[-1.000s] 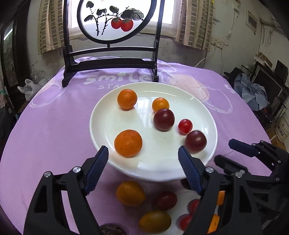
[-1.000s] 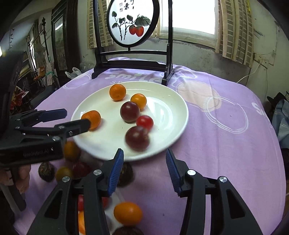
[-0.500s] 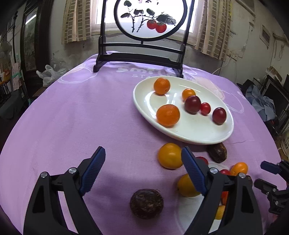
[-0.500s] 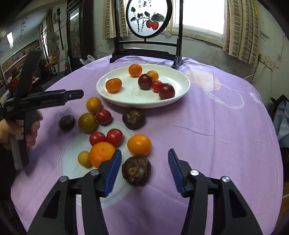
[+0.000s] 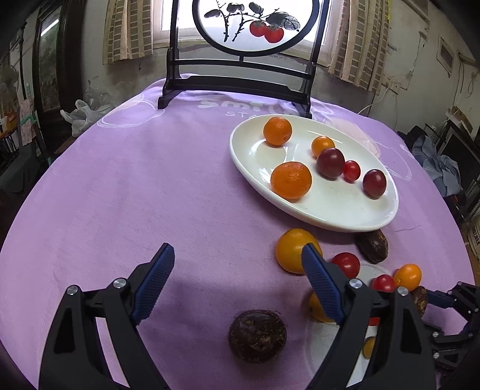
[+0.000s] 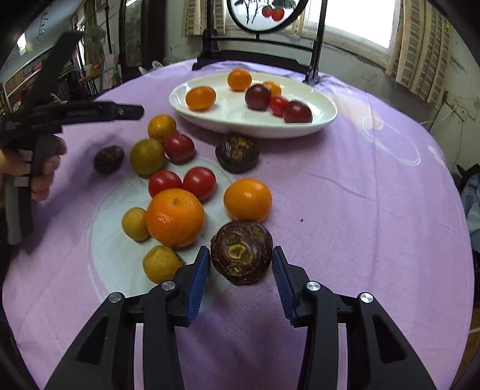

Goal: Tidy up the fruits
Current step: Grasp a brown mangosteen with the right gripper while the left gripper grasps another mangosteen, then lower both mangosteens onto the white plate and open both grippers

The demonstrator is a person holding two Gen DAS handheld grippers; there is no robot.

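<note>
A white plate (image 5: 339,214) (image 6: 325,115) holds two oranges, a small orange fruit, two dark plums and a cherry tomato. Loose fruit lies on the purple cloth in front of it: tomatoes (image 6: 199,183), a big orange (image 6: 175,217), an orange-yellow fruit (image 6: 247,199) and dark brown water chestnuts. My right gripper (image 6: 241,264) is open, its jaws on either side of one water chestnut (image 6: 241,252), apart from it. My left gripper (image 5: 237,280) is open and empty, above another water chestnut (image 5: 257,335), which also shows in the right wrist view (image 6: 108,158).
A black wooden stand with a round painted screen (image 5: 255,27) stands at the back of the round table. A third water chestnut (image 6: 237,153) lies against the plate's front rim. Bare purple cloth (image 5: 120,195) spreads left of the plate. Clutter surrounds the table.
Both grippers have drawn back from the plate toward the near side. The right gripper has come down around a water chestnut. The left now hovers over another one.
</note>
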